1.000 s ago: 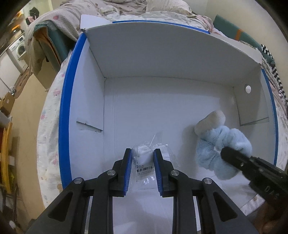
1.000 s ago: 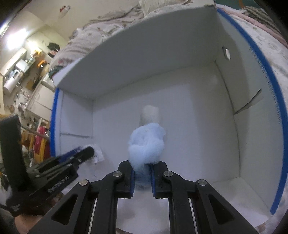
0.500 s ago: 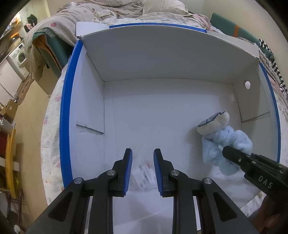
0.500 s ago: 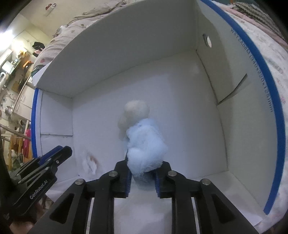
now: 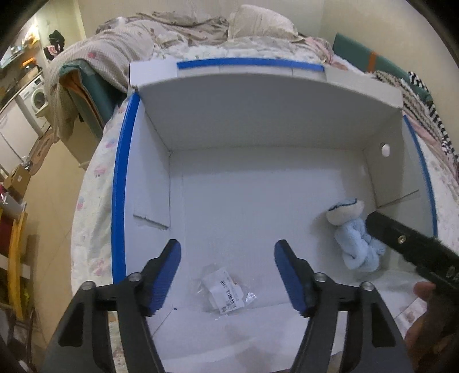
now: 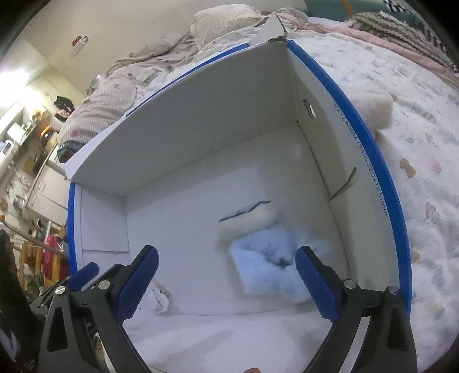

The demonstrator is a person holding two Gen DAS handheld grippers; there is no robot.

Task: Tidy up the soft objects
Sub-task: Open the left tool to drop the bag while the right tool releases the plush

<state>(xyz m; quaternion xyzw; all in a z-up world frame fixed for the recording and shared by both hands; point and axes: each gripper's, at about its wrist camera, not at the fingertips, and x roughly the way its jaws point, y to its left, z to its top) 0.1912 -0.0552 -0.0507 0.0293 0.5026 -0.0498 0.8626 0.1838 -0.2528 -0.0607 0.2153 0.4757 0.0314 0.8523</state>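
A white cardboard box with blue rims (image 5: 120, 183) (image 6: 370, 149) stands open on a bed. A small clear plastic packet with a barcode label (image 5: 225, 292) (image 6: 156, 299) lies on the box floor at the front left. A light blue fluffy plush with a cream end (image 5: 354, 241) (image 6: 266, 255) lies on the floor at the right wall. My left gripper (image 5: 226, 275) is open and empty above the packet. My right gripper (image 6: 226, 282) is open and empty just above the plush; it shows in the left wrist view (image 5: 401, 238).
The box sits on a patterned white bedsheet (image 6: 424, 160). A cream fluffy item (image 6: 373, 109) lies on the sheet right of the box. Rumpled bedding and a pillow (image 5: 258, 23) lie behind. A washing machine (image 5: 36, 97) and shelves stand at far left.
My left gripper let go of the packet, which dropped to the box floor, and opened wide. My right gripper released the blue plush onto the floor by the right wall. Both have lifted back.
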